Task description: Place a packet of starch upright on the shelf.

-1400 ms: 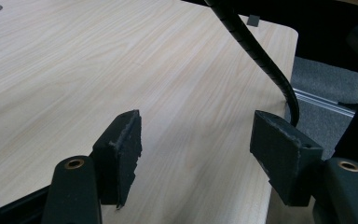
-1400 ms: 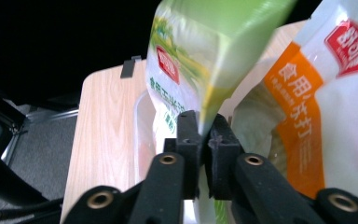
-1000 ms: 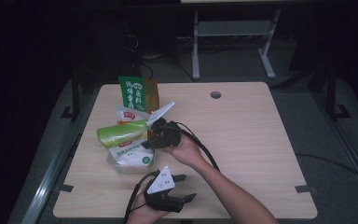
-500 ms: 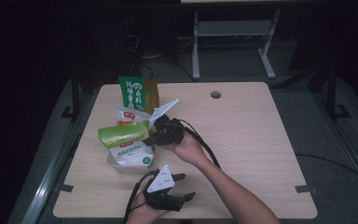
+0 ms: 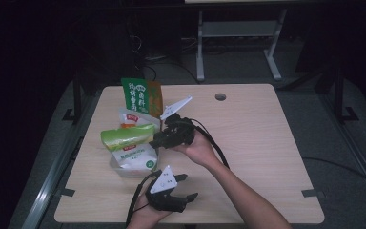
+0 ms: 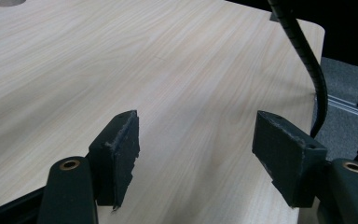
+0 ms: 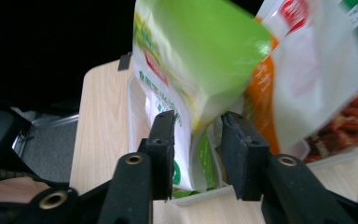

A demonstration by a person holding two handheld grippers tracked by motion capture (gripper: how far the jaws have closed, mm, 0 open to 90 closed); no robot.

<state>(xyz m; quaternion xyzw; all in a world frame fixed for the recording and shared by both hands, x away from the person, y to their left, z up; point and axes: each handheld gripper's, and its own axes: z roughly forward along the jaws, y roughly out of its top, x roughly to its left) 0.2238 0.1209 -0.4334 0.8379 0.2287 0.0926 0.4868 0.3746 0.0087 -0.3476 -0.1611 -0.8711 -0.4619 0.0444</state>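
Note:
A light green snack bag (image 5: 126, 136) (image 7: 200, 51) leans on other bags in a clear tray (image 5: 122, 171) (image 7: 133, 109) at the table's left. My right gripper (image 5: 156, 140) (image 7: 198, 119) reaches toward it from the right. Its jaws have just been opening, and the bag's lower corner sits between them without being squeezed. My left gripper (image 5: 188, 186) (image 6: 200, 140) rests near the front edge, jaws wide apart over bare wood, holding nothing.
A tall dark green bag (image 5: 135, 94), an orange bag (image 5: 155, 98) and a white-and-red bag (image 5: 132, 118) (image 7: 307, 70) stand behind the tray. A white bag (image 5: 134, 160) lies in the tray. A round hole (image 5: 220, 97) marks the far tabletop. A black cable (image 6: 307, 56) trails right.
My right hand has shifted slightly up and to the right beside the green bag. The left gripper has stayed put.

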